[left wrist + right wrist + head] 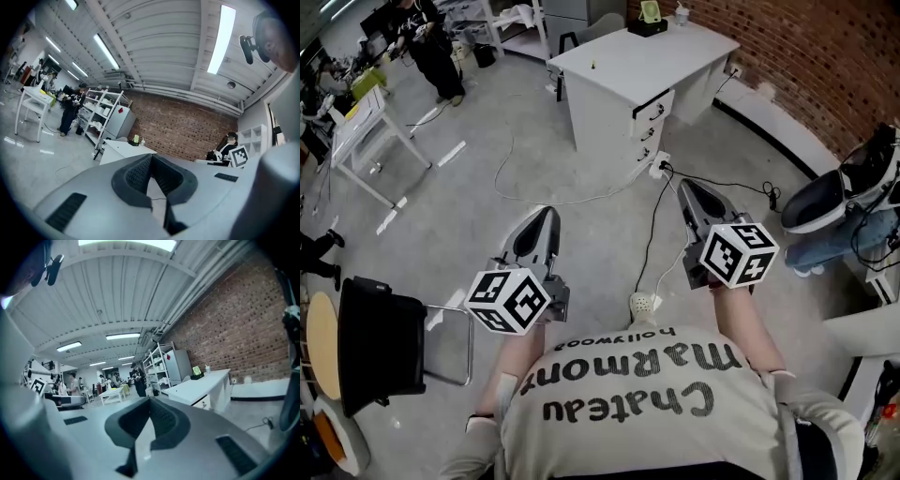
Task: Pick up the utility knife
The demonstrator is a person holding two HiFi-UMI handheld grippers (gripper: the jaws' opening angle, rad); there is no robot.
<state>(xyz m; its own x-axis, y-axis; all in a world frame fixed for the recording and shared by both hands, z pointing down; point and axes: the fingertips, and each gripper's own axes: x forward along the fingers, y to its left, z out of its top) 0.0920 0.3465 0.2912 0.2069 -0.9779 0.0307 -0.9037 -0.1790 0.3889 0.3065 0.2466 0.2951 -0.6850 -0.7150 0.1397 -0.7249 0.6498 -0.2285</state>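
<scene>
- The white table [623,70] stands well ahead of us across the floor; we judge this the approach step.
- The left gripper [547,216] and right gripper [683,186] hang well short of the table, fingers clenched on nothing.
- A small speck [592,65] lies on the table; we cannot tell if it is the utility knife.
- Next, we should close in, find the knife, and release one gripper's fingers.

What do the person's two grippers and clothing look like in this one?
The left gripper and right gripper are pale grey, tapering shells with black ribbed pads lining the jaws and dark slots on the casing. Each carries a white marker cube printed with black squares. The person wears a light T-shirt with dark lettering.
</scene>
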